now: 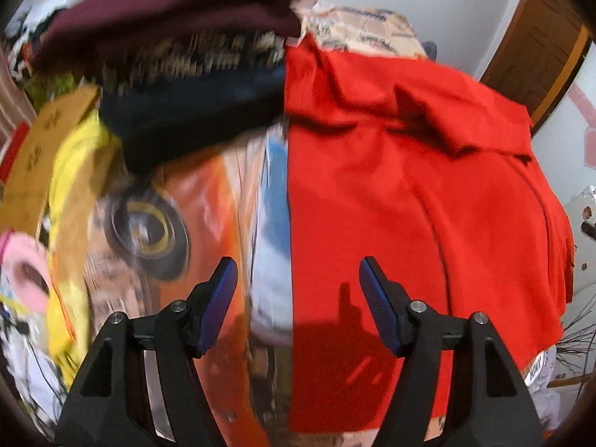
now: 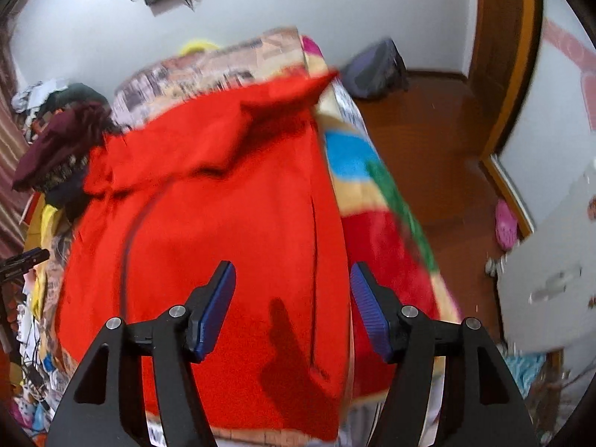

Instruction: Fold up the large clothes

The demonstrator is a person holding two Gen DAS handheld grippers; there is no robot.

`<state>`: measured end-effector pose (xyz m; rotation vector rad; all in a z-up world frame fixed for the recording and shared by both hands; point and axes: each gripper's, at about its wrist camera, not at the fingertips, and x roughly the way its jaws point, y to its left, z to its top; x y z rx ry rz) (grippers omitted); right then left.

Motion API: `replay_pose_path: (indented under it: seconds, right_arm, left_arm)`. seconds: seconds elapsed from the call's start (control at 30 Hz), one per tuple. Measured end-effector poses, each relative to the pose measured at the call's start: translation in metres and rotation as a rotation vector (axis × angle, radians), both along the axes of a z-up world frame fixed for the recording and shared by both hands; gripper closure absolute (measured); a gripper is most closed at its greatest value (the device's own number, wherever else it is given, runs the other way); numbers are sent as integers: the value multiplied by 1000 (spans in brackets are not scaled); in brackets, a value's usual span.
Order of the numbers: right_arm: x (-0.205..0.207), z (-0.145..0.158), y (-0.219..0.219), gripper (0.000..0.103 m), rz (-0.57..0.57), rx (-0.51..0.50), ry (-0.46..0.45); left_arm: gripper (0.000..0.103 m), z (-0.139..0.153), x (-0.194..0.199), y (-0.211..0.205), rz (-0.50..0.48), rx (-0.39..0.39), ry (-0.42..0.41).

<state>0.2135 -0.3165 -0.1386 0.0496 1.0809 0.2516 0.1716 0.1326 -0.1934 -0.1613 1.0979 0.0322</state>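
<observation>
A large red garment (image 1: 409, 186) lies spread flat on a bed with a printed cover (image 1: 167, 223); its far end is bunched into folds. It also shows in the right wrist view (image 2: 208, 205), with one straight edge running along the bed's right side. My left gripper (image 1: 298, 279) is open and empty, hovering above the garment's left edge. My right gripper (image 2: 292, 283) is open and empty, above the garment's near right part.
A pile of dark folded clothes (image 1: 178, 37), maroon on top, sits at the bed's far left. Yellow cloth (image 1: 74, 171) and clutter lie on the left. A wooden floor (image 2: 428, 141), a dark bag (image 2: 376, 67) and a white cabinet (image 2: 551, 260) are to the right of the bed.
</observation>
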Motion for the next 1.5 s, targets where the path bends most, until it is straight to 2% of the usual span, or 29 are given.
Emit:
replay_pose_path:
  seconds: [0.13, 0.23, 0.37, 0.47, 0.57, 0.63, 0.67, 0.7, 0.73, 0.8, 0.93, 1.17, 1.37, 1.43, 1.5]
  right_arm:
    - [-12, -30, -7, 43, -34, 7, 89]
    - [-19, -36, -9, 43, -51, 6, 81]
    - [-19, -37, -8, 40, -60, 10, 61]
    - [-19, -41, -10, 39, -90, 20, 41]
    - [-23, -40, -5, 42, -96, 2, 16]
    - [-26, -37, -3, 51, -95, -24, -4]
    - [-28, -36, -3, 61, -91, -33, -11]
    - [-29, -34, -3, 73, -83, -37, -15]
    - [-31, -32, -3, 78, -73, -31, -17]
    - [-31, -27, -2, 85, -63, -34, -27]
    - [-30, -19, 0, 89, -48, -47, -42]
    - [-27, -2, -4, 91, -51, -19, -73]
    - [-21, 23, 3, 92, -43, -26, -146]
    - [-19, 32, 5, 99, -55, -45, -189]
    - [-16, 40, 4, 99, -50, -30, -209]
  left_arm:
    - [36, -27, -12, -1, 5, -56, 78]
    - [36, -48, -23, -2, 23, -134, 130]
    - [35, -58, -31, 2, 87, -217, 116]
    - [35, -64, -33, 8, 141, -325, 114]
    - [35, -64, -34, 4, 143, -344, 103]
    - [47, -58, -35, -3, 106, -345, 88]
    - [51, -54, -35, -8, 80, -335, 79]
    - [62, -49, -35, -14, 53, -317, 68]
    - [80, -45, -35, -21, 23, -305, 57]
    - [97, -38, -34, -31, -25, -294, 46]
    - [99, -14, -30, -47, -75, -254, -24]
    - [100, 37, -21, -47, -106, -271, -165]
    - [100, 73, -9, -41, -101, -262, -255]
    - [100, 81, -4, -36, -86, -269, -283]
    - [100, 86, 0, -31, -74, -284, -304]
